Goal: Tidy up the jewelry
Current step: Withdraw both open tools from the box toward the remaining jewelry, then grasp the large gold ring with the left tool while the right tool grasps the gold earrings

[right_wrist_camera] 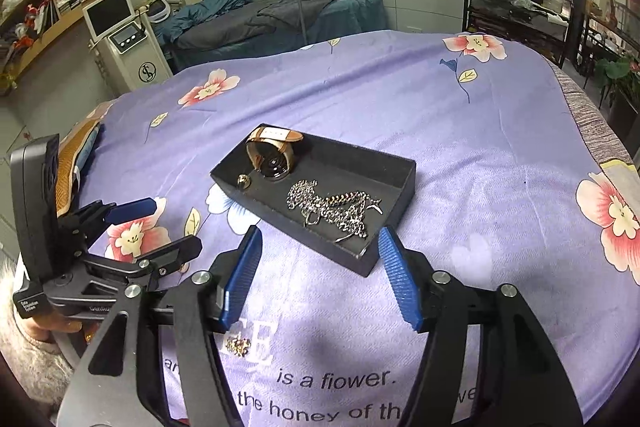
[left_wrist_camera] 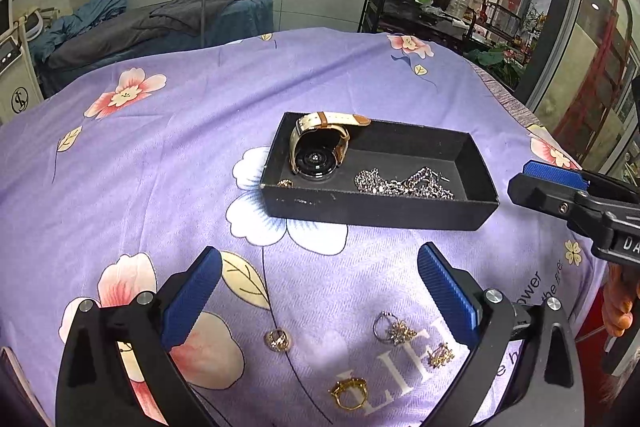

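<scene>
Fingers of the left gripper [left_wrist_camera: 320, 291] stand spread wide w/ nothing between them, above the loose rings. Fingers of the right gripper [right_wrist_camera: 320, 275] are also apart and empty, just before the near corner of the shallow black cardboard tray [left_wrist_camera: 380, 213].

Tray sits on the lilac flowered cloth [left_wrist_camera: 180, 167] over the counter. Inside: a beige-strap round watch [left_wrist_camera: 318, 147], a silver chain heap [left_wrist_camera: 404, 183] and one small gold ring [left_wrist_camera: 285, 183].

Still on the cloth, near the left gripper: a gold band ring [left_wrist_camera: 277, 339], a silver ring w/ star ornament [left_wrist_camera: 392, 330], a small gold sparkly piece [left_wrist_camera: 440, 355] and a gold crown-like ring [left_wrist_camera: 349, 391].

I judge these rings very light, hard and slippery, approx. flat on soft cloth, so they can slide or flip. Better pinch across the band, pads low to the cloth, not on the delicate ornament.
</scene>
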The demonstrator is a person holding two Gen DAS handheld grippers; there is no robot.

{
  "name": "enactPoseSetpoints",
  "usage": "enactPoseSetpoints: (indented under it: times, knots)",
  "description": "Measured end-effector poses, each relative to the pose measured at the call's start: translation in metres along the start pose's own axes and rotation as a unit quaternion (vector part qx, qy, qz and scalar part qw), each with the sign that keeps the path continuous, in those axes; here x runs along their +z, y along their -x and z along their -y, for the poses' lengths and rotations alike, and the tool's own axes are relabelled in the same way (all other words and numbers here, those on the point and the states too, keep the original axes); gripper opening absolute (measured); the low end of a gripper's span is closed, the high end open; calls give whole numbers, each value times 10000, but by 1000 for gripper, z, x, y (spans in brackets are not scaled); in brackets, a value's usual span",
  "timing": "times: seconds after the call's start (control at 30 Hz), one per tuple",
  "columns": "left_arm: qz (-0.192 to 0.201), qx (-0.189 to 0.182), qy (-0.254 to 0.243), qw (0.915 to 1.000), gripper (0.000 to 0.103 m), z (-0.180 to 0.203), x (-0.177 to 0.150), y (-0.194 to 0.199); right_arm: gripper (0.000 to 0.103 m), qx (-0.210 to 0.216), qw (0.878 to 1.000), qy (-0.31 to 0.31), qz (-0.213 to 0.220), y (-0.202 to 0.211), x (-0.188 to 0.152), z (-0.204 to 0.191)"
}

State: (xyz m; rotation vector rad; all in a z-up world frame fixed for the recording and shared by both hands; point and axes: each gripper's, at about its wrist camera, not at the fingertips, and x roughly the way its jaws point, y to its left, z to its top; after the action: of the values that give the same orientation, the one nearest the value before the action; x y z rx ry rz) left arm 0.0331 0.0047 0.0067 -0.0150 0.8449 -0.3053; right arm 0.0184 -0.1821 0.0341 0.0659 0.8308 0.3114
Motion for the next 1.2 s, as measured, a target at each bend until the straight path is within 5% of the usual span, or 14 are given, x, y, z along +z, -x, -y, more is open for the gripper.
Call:
enactPoseSetpoints:
  times: [0.77,1.03,1.17,1.2]
  knots:
    - [-280,-60,66,9996,95,-17,-60,13,66,-41,9963,633,-578,-15,-72,-27]
    - [-216,-259,-42,9994,70,-12,-72,20,64,144,9921,1077,-633,-18,-85,-49]
    - [-267,-418,-197,9986,62,-2,-74,18,55,227,9885,1363,-613,-19,-89,-63]
    - [-288,-429,-237,9984,59,0,-75,18,46,253,9876,1419,-624,-21,-90,-66]
